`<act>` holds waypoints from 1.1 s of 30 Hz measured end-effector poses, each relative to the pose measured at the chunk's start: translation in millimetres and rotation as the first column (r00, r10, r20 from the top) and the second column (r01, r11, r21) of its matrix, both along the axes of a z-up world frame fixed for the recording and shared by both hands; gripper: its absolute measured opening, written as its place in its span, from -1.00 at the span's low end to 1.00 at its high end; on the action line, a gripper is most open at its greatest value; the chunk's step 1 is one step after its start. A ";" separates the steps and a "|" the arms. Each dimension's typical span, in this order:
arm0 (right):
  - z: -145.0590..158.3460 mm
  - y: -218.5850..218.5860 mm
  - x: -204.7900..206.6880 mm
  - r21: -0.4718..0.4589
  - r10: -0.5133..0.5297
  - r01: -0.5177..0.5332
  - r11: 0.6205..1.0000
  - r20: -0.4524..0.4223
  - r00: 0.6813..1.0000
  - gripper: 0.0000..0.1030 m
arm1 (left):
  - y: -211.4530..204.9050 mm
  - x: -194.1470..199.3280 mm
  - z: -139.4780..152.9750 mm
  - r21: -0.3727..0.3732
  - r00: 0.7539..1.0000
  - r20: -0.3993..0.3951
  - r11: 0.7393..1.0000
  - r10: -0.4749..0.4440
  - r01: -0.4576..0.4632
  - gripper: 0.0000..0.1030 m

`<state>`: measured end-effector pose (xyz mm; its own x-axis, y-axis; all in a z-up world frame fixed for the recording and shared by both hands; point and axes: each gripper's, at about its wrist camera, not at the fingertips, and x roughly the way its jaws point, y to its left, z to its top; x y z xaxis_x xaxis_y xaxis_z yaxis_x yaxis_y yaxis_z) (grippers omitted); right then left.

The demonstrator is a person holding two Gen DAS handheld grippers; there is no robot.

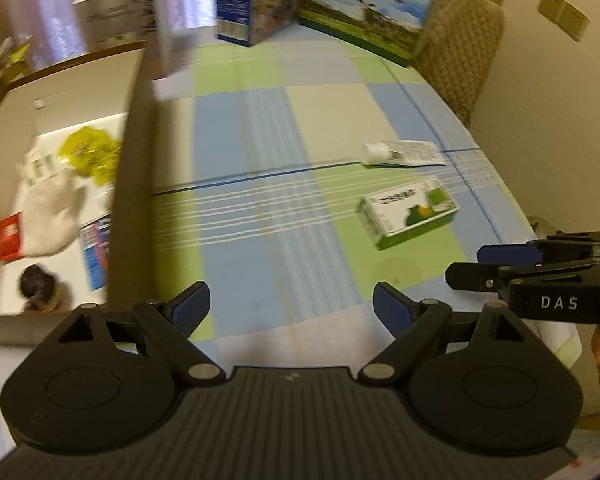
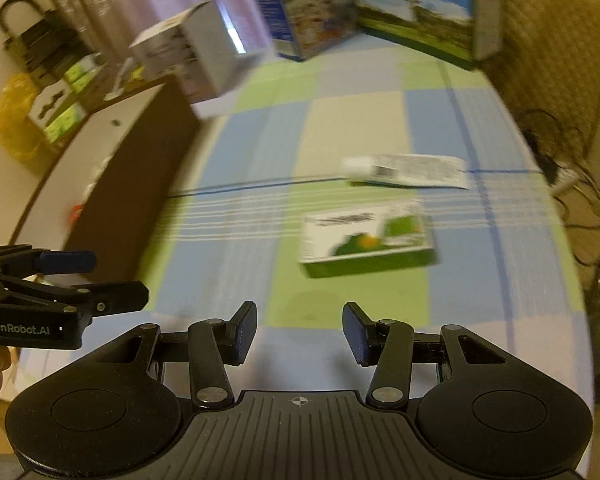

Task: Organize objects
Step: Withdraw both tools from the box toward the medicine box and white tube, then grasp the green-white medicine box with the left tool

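Observation:
A green-and-white small box [image 1: 408,212] lies flat on the checked tablecloth, also in the right wrist view [image 2: 366,240]. A white tube [image 1: 400,153] lies just beyond it, also in the right wrist view [image 2: 406,170]. My left gripper [image 1: 292,308] is open and empty, low over the cloth beside an open storage box [image 1: 132,152] on its left. My right gripper [image 2: 300,332] is open and empty, a short way in front of the green box. Each gripper shows at the edge of the other's view.
The storage box holds a yellow packet [image 1: 90,154], a white cloth [image 1: 50,212], a red item [image 1: 10,238] and a dark round thing [image 1: 36,286]. Large cartons [image 1: 364,8] and a white carton [image 1: 128,12] stand at the table's far end. A padded chair [image 1: 460,48] stands far right.

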<state>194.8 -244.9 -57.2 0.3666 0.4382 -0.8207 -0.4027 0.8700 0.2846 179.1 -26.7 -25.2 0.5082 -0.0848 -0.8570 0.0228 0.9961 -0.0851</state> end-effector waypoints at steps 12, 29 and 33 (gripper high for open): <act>-19.5 -66.0 24.3 -0.026 -0.154 0.153 0.988 -0.048 0.987 -0.13 | -57.7 50.3 -37.7 0.027 0.988 0.001 0.987 -0.155 0.155 0.67; -35.0 -110.7 46.0 -0.056 -0.291 0.287 0.956 -0.092 0.952 -0.13 | -103.6 120.7 -81.2 0.093 0.885 0.028 0.882 -0.466 0.462 0.67; -35.4 -121.4 47.3 -0.065 -0.328 0.323 0.944 -0.094 0.940 -0.13 | -119.5 133.5 -92.6 0.107 0.846 0.022 0.842 -0.533 0.528 0.67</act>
